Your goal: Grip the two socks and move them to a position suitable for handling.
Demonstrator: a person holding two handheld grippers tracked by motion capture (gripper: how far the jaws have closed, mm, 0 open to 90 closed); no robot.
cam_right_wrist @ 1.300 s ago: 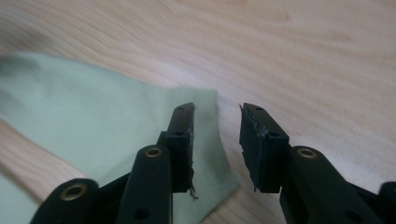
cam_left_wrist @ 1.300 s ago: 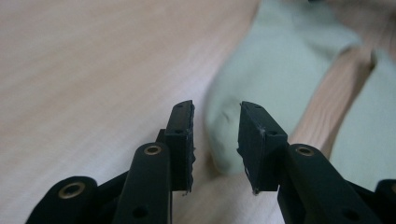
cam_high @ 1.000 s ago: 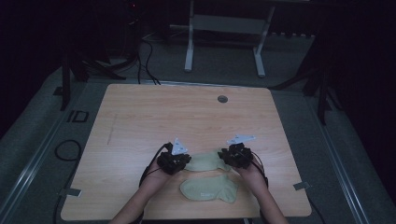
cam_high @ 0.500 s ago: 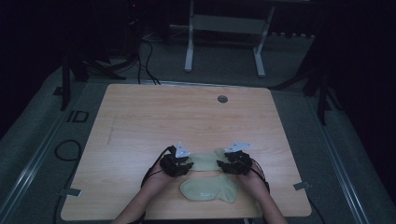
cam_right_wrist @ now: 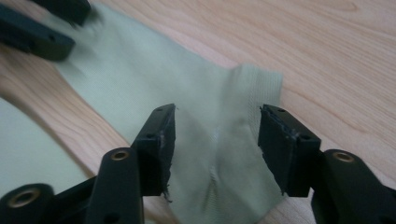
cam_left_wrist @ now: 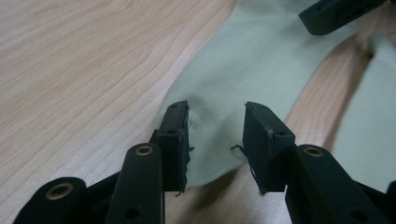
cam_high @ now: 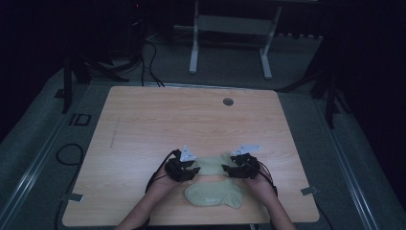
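Two pale green socks lie on the wooden table (cam_high: 143,120) close to its near edge, a little right of the middle. The far sock (cam_high: 210,164) is stretched flat between the two grippers, its length running parallel to the near edge. The near sock (cam_high: 213,195) lies just beside it on the side of the near edge, flat, with a narrow strip of bare wood between them along most of their length.

The left gripper (cam_high: 191,171) sits at the left end of the far sock. Its jaws have just been opening and now stand apart, and the left gripper view shows the sock's rounded end (cam_left_wrist: 212,140) lying loose on the wood between the two black pads, with a small pucker in the cloth where it was pinched. The pads do not press on the cloth.

The right gripper (cam_high: 229,170) sits at the right end of the same sock. Its jaws have also just been opening and stand spread wider than the cloth wrinkle between them; in the right gripper view the ribbed cuff end (cam_right_wrist: 219,154) lies flat on the table between the pads, creased down the middle, with neither pad squeezing it. The tips of the left gripper show at the top left corner of that view, over the far end of the sock.

A small round dark grommet (cam_high: 228,101) sits near the far edge of the table, well apart from the socks. Both hands rest low by the near edge.
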